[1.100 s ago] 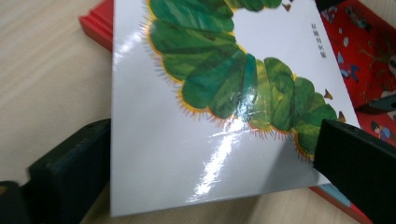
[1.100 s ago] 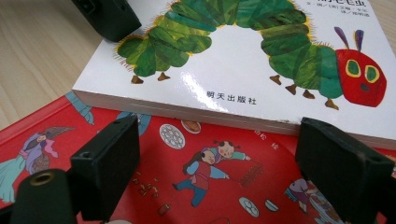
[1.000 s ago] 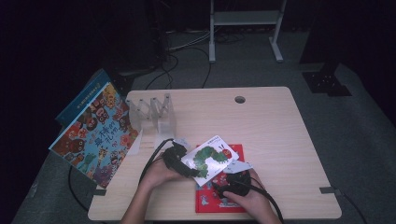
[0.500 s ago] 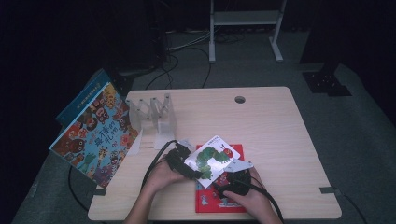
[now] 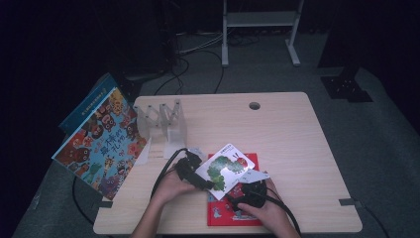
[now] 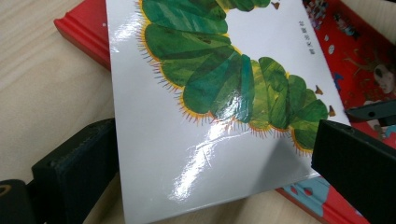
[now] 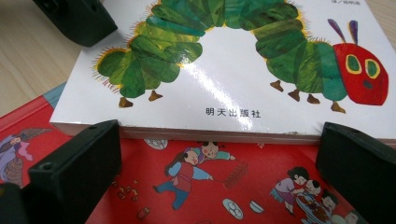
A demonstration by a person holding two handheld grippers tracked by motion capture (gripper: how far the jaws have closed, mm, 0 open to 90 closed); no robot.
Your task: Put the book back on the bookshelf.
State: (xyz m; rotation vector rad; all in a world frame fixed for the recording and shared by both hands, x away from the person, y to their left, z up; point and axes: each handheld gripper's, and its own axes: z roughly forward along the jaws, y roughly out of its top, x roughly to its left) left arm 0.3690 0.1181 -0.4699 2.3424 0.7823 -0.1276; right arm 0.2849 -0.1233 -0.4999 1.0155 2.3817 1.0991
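White book (image 5: 226, 167) tilted over red book (image 5: 233, 210), long axis left-right. Left gripper (image 5: 194, 172) clamps its left corner; right gripper (image 5: 250, 191), jaws just opened wide, sits just beside its near edge.

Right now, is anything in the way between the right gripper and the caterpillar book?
Nothing visible. The right gripper has just opened over the red book, and the caterpillar book lies straight ahead.

High view above the table (image 5: 297, 129); gripper views close — shared caterpillar book (image 5: 225, 167).
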